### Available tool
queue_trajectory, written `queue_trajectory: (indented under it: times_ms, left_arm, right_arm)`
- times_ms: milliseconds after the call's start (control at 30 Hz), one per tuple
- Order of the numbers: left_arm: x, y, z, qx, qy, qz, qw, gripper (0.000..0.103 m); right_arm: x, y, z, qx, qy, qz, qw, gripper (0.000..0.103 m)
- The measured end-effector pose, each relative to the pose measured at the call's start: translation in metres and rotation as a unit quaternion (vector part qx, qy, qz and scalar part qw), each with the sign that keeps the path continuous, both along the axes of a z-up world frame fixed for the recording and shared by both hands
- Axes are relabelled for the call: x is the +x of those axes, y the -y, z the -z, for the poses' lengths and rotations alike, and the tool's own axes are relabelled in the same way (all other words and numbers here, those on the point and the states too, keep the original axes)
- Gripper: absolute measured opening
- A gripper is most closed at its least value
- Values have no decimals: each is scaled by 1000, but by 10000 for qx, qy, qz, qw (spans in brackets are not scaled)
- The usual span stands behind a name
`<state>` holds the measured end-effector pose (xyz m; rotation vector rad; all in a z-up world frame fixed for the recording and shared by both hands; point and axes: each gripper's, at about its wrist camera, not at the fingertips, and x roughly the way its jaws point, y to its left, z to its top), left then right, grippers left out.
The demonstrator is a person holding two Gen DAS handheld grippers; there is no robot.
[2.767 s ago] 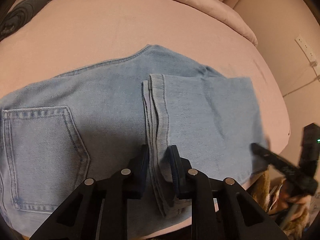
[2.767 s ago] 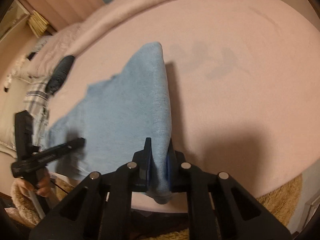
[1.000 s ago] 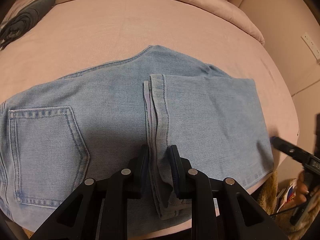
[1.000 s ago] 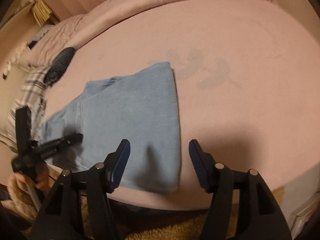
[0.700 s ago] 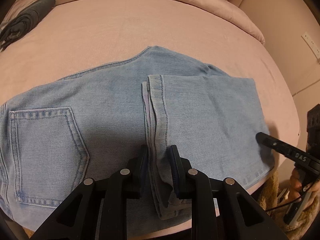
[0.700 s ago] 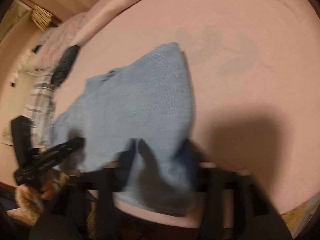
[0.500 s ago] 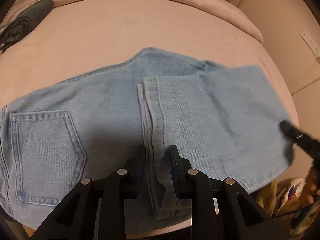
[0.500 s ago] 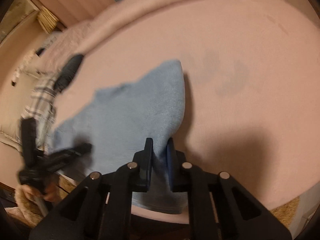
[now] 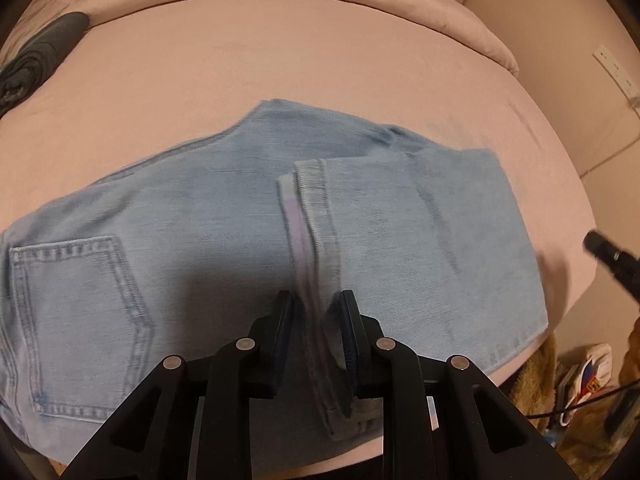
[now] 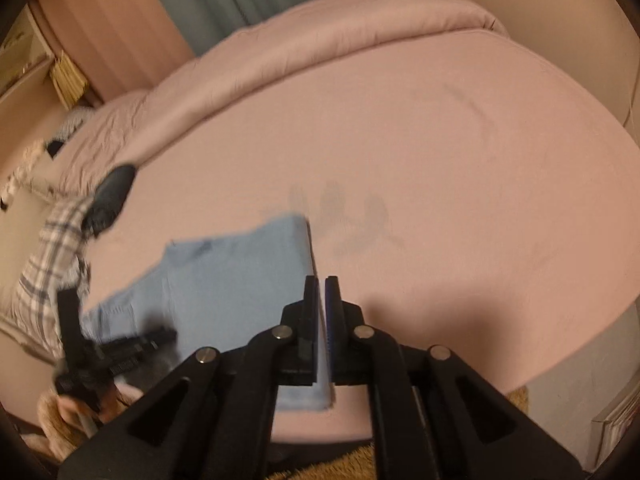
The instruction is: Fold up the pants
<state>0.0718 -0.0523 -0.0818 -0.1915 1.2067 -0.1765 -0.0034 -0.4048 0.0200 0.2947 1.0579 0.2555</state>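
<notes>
Light blue jeans [image 9: 200, 216] lie folded on a pink bed [image 9: 320, 60], back pocket at the left, leg part folded over to the right. My left gripper [image 9: 316, 308] is shut on the hem edge of the folded leg near the bed's front. In the right wrist view the jeans [image 10: 224, 276] lie left of my right gripper [image 10: 323, 296], whose fingers are together with no cloth between them, above the fold's right edge. The left gripper shows there at the lower left [image 10: 132, 344].
A dark garment [image 9: 36, 56] lies at the bed's far left. A rolled pink duvet [image 10: 320, 40] runs along the back. A plaid cloth [image 10: 52, 248] lies left. Wall outlets [image 9: 616, 72] and floor clutter [image 9: 580, 380] are at the right.
My right gripper opened, shut on the fold's corner, then let it go and pulled up and back, now shut empty. The lifted fold has dropped flat. My left gripper kept its hold.
</notes>
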Motion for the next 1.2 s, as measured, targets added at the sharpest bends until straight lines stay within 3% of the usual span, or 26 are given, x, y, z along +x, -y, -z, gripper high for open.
queue_trajectory:
  times_ms: [33,100,233,367,533,667,733,767,867,1000,1100,1200]
  left_arm:
    - [-1,-2,0,40,2,-43,10000,22]
    - [-6,-7,-5,138,34,-178,9997,22]
    - [-6,-19,-5,90,41,-332,9994,22]
    - [-4,-21,6,128,-24,-314,9994,22]
    - [3,-18,7,171,-10,-234,9996,22]
    - [7,-18,7,96,-17,-250,9996,22]
    - [5,-20,6,74,-9,-265,9996,22]
    - [4,-20,6,54,-13,-260,9996,22]
    - [3,-20,5,-28,-58,-189,9998,22]
    - [6,-12,1,-16,-12,-123,9999,22]
    - [11,-1,-2,-443,-29,57,9990,22]
    - [15,12,1,-498,-46,219,9985,22]
  right_arm:
    - [1,-1,7,123,-120,-65,9998,18]
    - [4,-2,19,354,-296,-149,9988,48]
    - [9,-4,45,945,-671,-395,9925,49]
    - [16,-13,85,1492,-1363,-607,9775,47]
    - [15,-26,79,1873,-1318,-893,9693,46]
    - [15,-44,82,1656,-1269,-1073,9721,45]
    - [17,-51,92,1244,-1268,-864,9803,28]
    - [15,-51,92,1294,-1238,-782,9807,26]
    - [5,-54,77,1287,-982,-585,9851,14]
    - [-14,-56,29,1511,-293,-565,9865,12]
    - [-21,-54,2,1288,61,-518,9903,12]
    - [-23,-41,-13,857,352,-255,9954,12]
